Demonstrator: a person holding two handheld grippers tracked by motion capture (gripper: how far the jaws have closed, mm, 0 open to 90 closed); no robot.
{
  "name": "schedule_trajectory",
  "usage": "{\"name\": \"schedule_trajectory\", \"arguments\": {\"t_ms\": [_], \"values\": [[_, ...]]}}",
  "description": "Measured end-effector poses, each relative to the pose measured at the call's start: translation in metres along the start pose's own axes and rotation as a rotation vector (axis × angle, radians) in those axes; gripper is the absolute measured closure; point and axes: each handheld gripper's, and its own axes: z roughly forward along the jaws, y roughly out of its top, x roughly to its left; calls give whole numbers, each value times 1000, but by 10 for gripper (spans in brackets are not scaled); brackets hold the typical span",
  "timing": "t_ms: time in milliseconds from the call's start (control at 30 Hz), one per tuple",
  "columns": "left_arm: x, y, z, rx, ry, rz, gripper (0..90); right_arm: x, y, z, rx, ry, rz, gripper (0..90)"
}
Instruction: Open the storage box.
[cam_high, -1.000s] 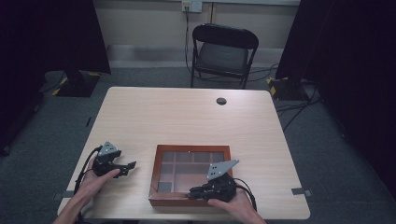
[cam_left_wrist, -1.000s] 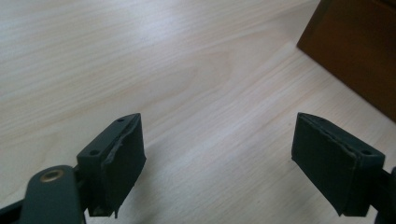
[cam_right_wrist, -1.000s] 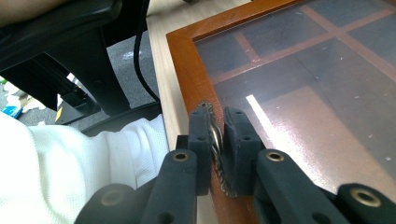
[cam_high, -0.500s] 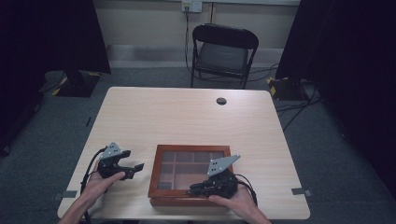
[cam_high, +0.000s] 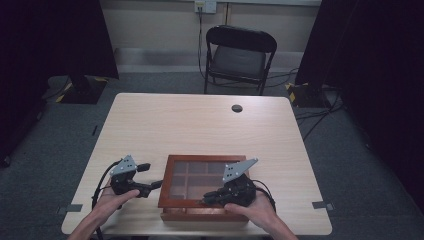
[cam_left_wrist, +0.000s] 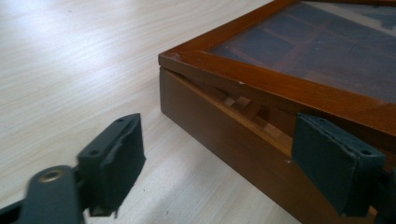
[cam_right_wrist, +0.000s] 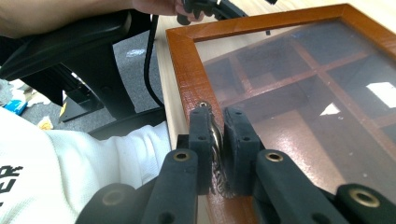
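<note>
A brown wooden box (cam_high: 168, 186) with a glass lid over several compartments lies near the table's front edge. My right gripper (cam_high: 207, 198) reaches in over the front rim. It is shut on a small metal handle (cam_right_wrist: 215, 140) fixed to the lid frame (cam_right_wrist: 187, 74). The lid (cam_left_wrist: 261, 79) stands slightly raised, with a narrow gap above the base (cam_left_wrist: 224, 135). My left gripper (cam_high: 153, 175) is open at the box's left side, one pad (cam_left_wrist: 116, 161) on the table side and the other pad (cam_left_wrist: 334, 163) in front of the box wall.
The light wooden table (cam_high: 200, 125) has a round cable hole (cam_high: 237, 108) at the back. A black folding chair (cam_high: 240, 55) stands beyond the far edge. Cables trail from both grippers off the near edge.
My left gripper has moved right, up to the box's left side. My right gripper has risen a little with the lid's front edge.
</note>
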Motion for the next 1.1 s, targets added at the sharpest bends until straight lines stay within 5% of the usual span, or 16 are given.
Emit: {"name": "schedule_trajectory", "arguments": {"t_ms": [300, 533, 767, 1100], "values": [[0, 1, -3, -18, -9, 11, 188, 0, 10, -6, -5, -10, -15, 828], [-9, 2, -1, -24, -63, 29, 178, 0, 17, -11, -6, -14, -23, 828], [-15, 4, 1, -49, -62, 73, 165, -1, 18, -11, -8, -10, -20, 828], [-16, 4, 2, -67, -55, 77, 174, -2, 16, -10, -22, -19, 1, 780]]}}
